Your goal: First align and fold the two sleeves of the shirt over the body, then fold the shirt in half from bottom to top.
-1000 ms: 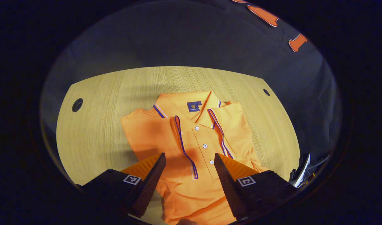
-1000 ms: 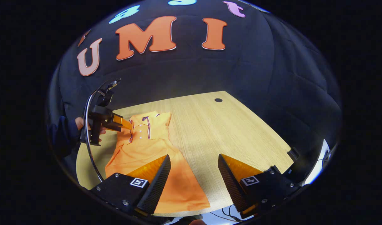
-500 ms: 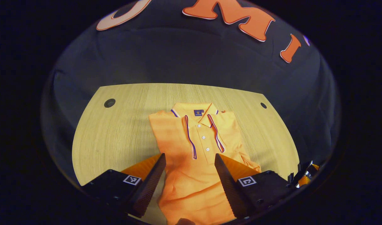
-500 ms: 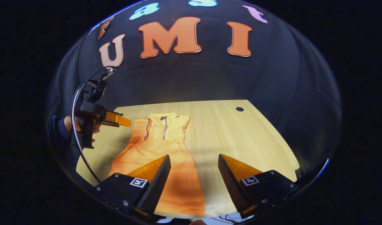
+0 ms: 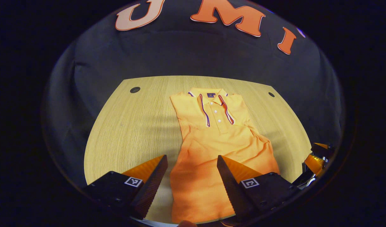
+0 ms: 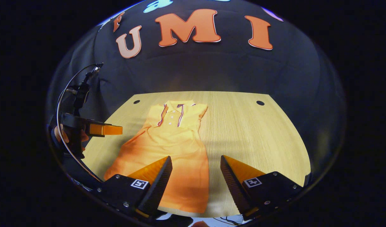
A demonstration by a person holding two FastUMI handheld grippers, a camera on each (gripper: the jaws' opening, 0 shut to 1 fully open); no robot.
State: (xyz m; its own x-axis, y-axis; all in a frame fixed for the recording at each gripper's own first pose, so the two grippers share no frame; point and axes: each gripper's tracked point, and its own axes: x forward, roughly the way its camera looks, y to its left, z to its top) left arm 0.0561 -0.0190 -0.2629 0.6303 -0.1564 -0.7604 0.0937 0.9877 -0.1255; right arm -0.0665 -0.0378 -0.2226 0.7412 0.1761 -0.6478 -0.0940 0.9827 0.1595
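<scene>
Across the middle of the wooden table [image 5: 126, 126] lies one orange polo shirt [image 5: 211, 138], both sleeves folded over its body, collar toward the frame's top. Its hem sits between the left gripper [image 5: 192, 176]'s spread, empty fingers. Lower in the right gripper view, the right gripper [image 6: 196, 176], likewise spread, hovers at the hem's right corner.

Black housings with silver screws and square black-and-white markers are seen behind the right gripper [image 6: 196, 171], whose fingers [image 6: 159, 184] are wedge-shaped with textured inner faces. At nine o'clock, a thin looping cable [image 6: 62, 104] is carried by the left gripper [image 6: 106, 129].
</scene>
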